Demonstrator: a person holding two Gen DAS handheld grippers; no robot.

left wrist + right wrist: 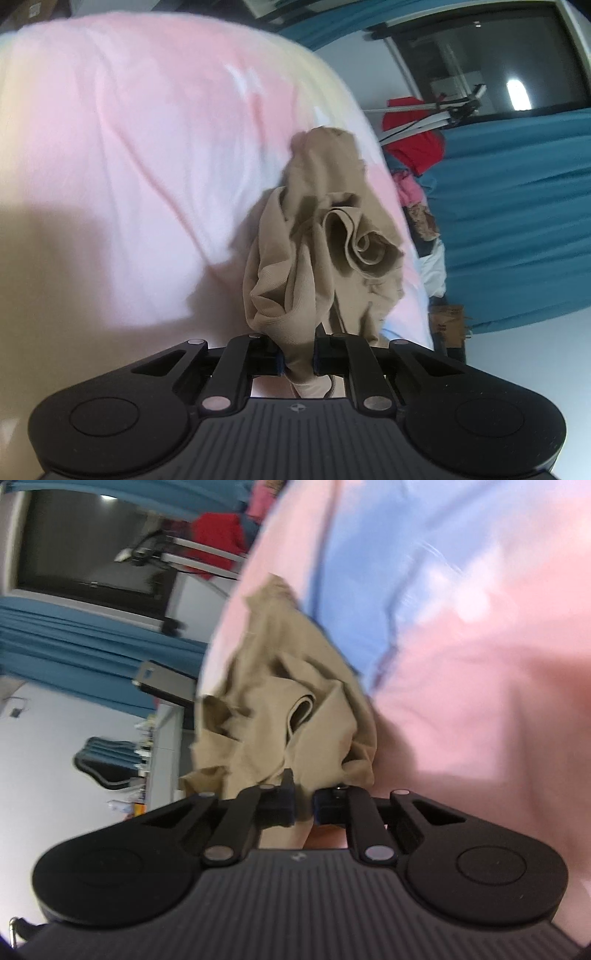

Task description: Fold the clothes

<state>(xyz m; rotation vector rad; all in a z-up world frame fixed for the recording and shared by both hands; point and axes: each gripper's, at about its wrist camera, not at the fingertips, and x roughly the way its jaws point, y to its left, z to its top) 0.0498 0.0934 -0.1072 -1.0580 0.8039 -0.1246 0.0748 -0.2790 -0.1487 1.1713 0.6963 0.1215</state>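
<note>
- Bedsheet (110, 155), pink and pastel, is filling the left of the left wrist view, wrinkled and blurred.
- Left tongs (297, 360) are pinching a bunched tan garment (317, 236), jaws narrow with cloth between them.
- Tan garment is hanging crumpled in front of the sheet, rolled hem showing.
- Red cloth (413, 147) and blue curtain (517, 206) are sitting at far right.
- Right wrist view: dark screen (92, 542) at left, then right tongs (303, 806) clamping the same garment's other part, jaws narrow.
- Pink-blue sheet is lying at right.
</note>
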